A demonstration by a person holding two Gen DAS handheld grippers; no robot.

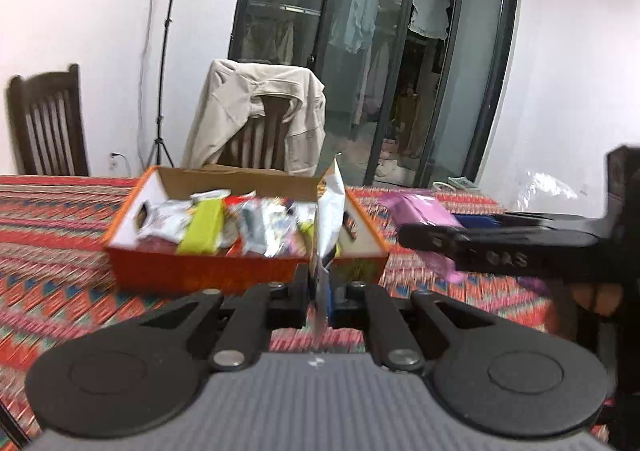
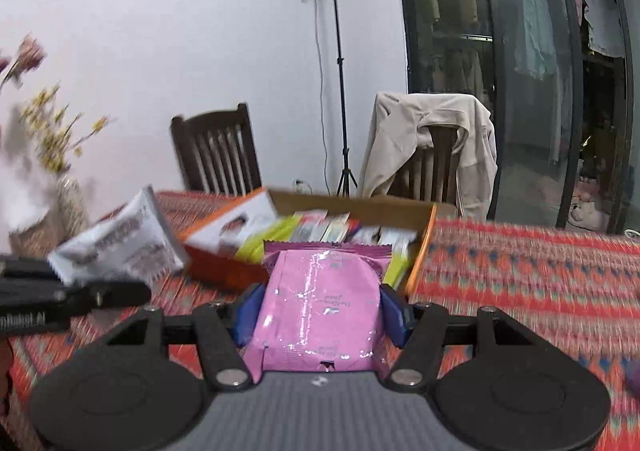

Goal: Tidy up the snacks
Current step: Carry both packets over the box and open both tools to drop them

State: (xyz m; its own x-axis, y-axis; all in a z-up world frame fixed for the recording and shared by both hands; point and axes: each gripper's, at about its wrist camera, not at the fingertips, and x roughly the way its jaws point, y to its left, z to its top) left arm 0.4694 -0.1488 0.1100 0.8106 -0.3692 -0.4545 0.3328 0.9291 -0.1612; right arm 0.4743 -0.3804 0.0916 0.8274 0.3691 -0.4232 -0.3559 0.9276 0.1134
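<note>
We observed the left gripper (image 1: 320,291) clamped fully closed on the lower edge of a thin white foil snack packet (image 1: 330,227), which stood upright, edge-on to the left wrist camera. At 12 o'clock from it sat the open orange-and-white cardboard box (image 1: 208,271), already loaded with assorted snack packets (image 1: 224,227), on the red patterned tablecloth (image 1: 60,251). The right gripper (image 2: 320,311) stood about half open, its blue pads (image 2: 394,315) pressing both sides of a glossy pink plastic snack pouch (image 2: 316,303); the box lay at 12 o'clock from it, just beyond the pouch. In the right wrist view, the white packet appeared at 9 o'clock, above the table. A beige jacket (image 1: 256,111) hung over a dark wooden chair behind the box.
</note>
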